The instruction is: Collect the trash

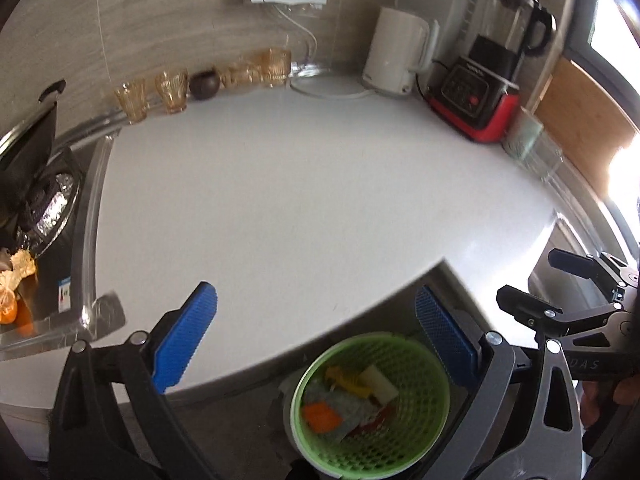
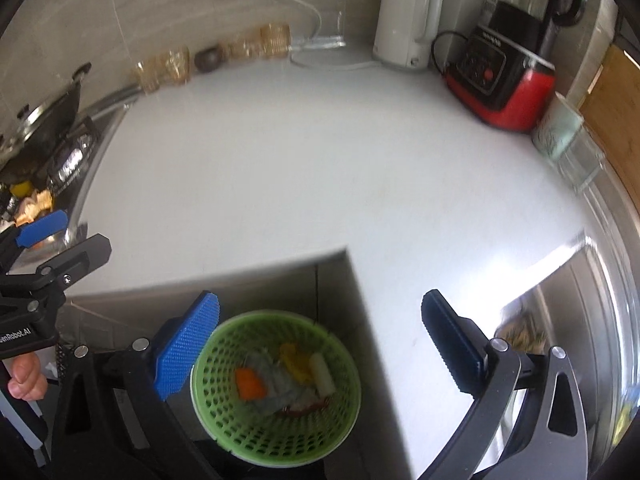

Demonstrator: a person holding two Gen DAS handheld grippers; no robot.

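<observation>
A green mesh basket (image 1: 416, 436) stands on the floor below the counter's inner corner and holds orange, yellow, white and grey scraps (image 1: 348, 400). It also shows in the right wrist view (image 2: 224, 420) with the scraps (image 2: 280, 376). My left gripper (image 1: 316, 338) is open and empty above the counter edge and the basket. My right gripper (image 2: 320, 344) is open and empty over the basket. Orange peel (image 1: 20, 268) lies on the stove at the far left, and also shows in the right wrist view (image 2: 38, 202).
A white counter (image 1: 300, 200) carries amber glasses (image 1: 152, 94), a dark bowl (image 1: 205, 84), a white kettle (image 1: 396, 54), a red and black blender (image 1: 488, 80) and a glass container (image 1: 532, 144). A stove with a pan (image 1: 28, 148) is at the left. A steel sink (image 2: 568, 320) is at the right.
</observation>
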